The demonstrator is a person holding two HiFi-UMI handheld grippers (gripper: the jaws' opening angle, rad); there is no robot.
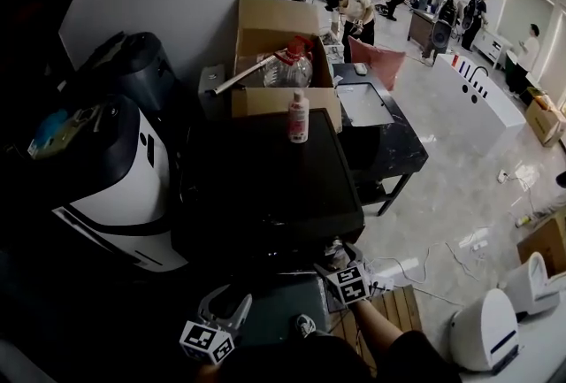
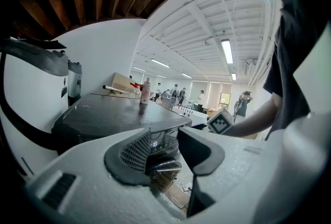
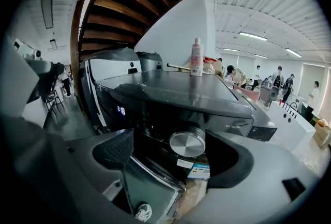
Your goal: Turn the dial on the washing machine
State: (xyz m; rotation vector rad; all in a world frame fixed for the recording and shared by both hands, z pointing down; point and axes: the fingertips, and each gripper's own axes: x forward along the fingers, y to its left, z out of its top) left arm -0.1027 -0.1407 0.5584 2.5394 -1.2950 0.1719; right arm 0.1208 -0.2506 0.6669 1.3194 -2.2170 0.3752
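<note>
Cardboard box behind washing machine holds clear bottle

head view's murky on the left, the glossy black washing machine top nearly lost in shadow; the pale shiny floor glares. long white ceiling strip lights light everything. heavy fisheye, black corners.
</note>
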